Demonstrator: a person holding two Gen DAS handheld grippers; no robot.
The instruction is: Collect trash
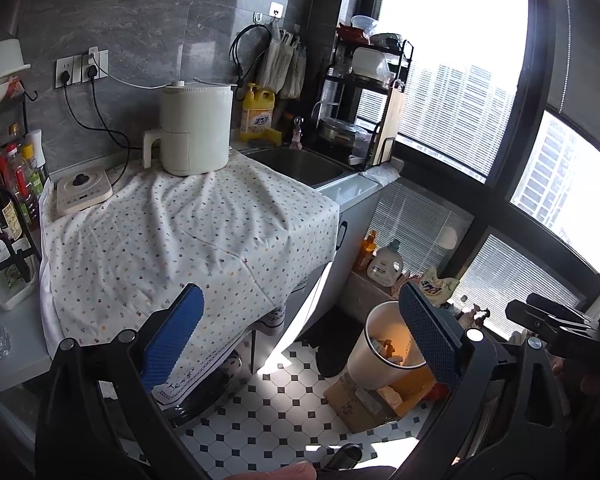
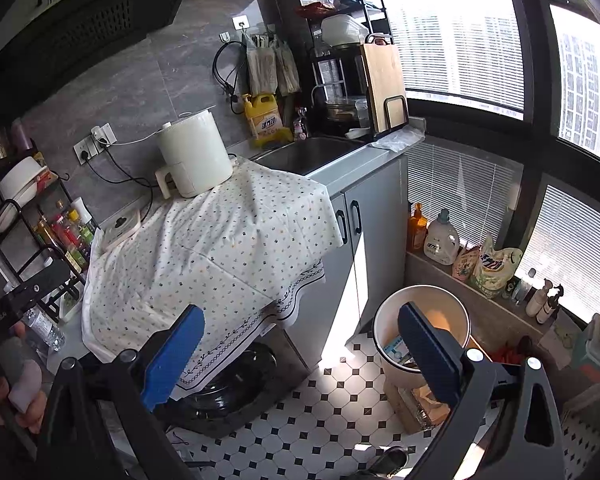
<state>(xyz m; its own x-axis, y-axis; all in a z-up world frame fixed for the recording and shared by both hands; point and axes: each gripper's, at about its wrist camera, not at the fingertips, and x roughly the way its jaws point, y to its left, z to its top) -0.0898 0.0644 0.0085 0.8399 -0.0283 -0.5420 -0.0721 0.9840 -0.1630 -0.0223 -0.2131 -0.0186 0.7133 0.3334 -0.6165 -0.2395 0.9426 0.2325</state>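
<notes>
- Left wrist view: left gripper [image 1: 300, 336] is up in the air, jaws spread wide, nothing between the blue pads [image 1: 174, 336].
- Below its right finger sits the trash bin [image 1: 366, 344], a white bucket on the tiled floor [image 1: 276, 412], partly hidden by that finger. Scraps of trash [image 1: 388, 350] show inside: paper and something orange-lit; can't tell more.
- Bin stands on or against a cardboard box [image 1: 348, 400]; exact contact unclear.
- Floral cloth [image 1: 188, 224] covers the counter and hangs over its front edge. No loose trash visible on it.
- White air fryer [image 1: 194, 128] sits at the back of the cloth, small white appliance [image 1: 84, 194] to its left, sink [image 1: 300, 162] to its right.
- Right wrist view: right gripper [image 2: 300, 340] also airborne, jaws wide apart, holding nothing.
- Same bin [image 2: 384, 332] seen more from above, near the grey cabinet [image 2: 364, 216]; a blue-and-white packet [image 2: 394, 350] lies inside.
- Detergent bottles [image 2: 440, 240] stand on the ledge under the window, behind the bin.
- A hand [image 2: 16, 396] shows at the left edge, gripping the other tool's handle.
- The two grippers are side by side, both facing the counter and bin, well clear of both.
</notes>
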